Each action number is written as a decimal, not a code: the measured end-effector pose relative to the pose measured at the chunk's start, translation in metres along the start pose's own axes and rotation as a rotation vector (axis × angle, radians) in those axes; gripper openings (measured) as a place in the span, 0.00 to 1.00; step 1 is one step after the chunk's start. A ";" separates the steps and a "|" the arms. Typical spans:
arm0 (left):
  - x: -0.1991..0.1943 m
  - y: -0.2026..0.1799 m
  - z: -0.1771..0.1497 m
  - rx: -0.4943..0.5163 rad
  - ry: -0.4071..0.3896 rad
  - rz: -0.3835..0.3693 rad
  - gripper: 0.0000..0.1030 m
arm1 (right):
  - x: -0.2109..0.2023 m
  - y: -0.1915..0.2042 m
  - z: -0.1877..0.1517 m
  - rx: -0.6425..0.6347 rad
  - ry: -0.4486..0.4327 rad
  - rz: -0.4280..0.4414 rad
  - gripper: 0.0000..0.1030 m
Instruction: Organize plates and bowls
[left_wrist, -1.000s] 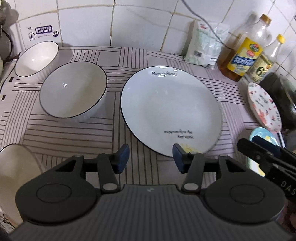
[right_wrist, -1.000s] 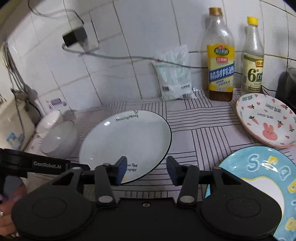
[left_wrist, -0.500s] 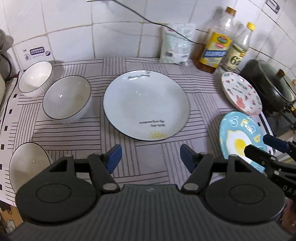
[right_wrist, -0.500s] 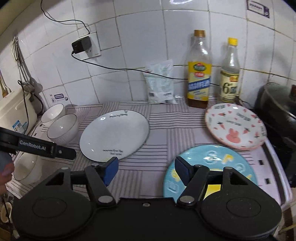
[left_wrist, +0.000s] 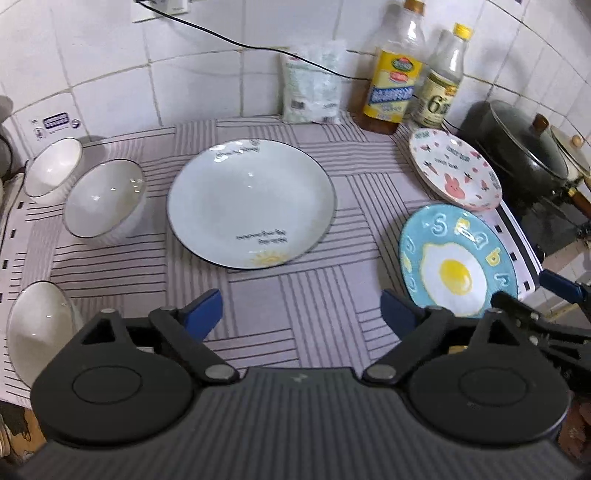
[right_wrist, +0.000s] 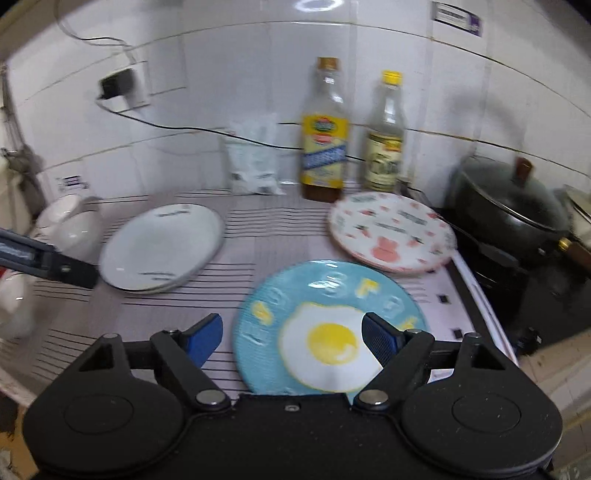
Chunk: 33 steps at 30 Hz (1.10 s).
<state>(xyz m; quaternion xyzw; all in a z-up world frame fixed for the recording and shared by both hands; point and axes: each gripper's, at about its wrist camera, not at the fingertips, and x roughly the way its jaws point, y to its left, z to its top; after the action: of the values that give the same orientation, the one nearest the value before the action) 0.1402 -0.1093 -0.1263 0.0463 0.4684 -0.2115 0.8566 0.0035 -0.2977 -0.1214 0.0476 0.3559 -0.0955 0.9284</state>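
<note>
The left claw (left_wrist: 301, 308) hangs above the near edge of the striped worktop (left_wrist: 303, 332), its blue fingers spread wide with nothing between them. The right claw (right_wrist: 291, 336) is likewise wide open and empty, poised over the near rim of the blue egg plate (right_wrist: 328, 317), which lies flat with its lettering along the far rim. From the left wrist view a white bowl (left_wrist: 35, 328) sits at the near left edge, leaning on its side with its mouth facing right. Farther back, the large white plate (left_wrist: 251, 197) lies flat mid-worktop, sun motif toward the claws. Left of it stand two more bowls (left_wrist: 105, 201), the nearer just beside the plate, the farther one (left_wrist: 53, 170) by the wall. The rabbit plate (left_wrist: 456, 170) rests beyond the egg plate, near two bottles (left_wrist: 393, 74) and a dark pot (left_wrist: 517, 155).
</note>
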 end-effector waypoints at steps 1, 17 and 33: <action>0.003 -0.004 -0.001 0.002 -0.002 0.003 0.93 | 0.001 -0.005 -0.004 0.012 -0.014 -0.008 0.83; 0.105 -0.065 -0.001 0.053 0.047 -0.104 0.90 | 0.061 -0.086 -0.044 0.219 0.030 -0.081 0.75; 0.138 -0.087 -0.001 0.108 0.131 -0.229 0.29 | 0.077 -0.105 -0.058 0.300 0.028 0.006 0.29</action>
<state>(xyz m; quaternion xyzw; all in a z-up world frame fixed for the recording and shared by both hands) 0.1688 -0.2318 -0.2296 0.0524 0.5133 -0.3294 0.7907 -0.0003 -0.4026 -0.2180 0.1880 0.3506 -0.1442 0.9060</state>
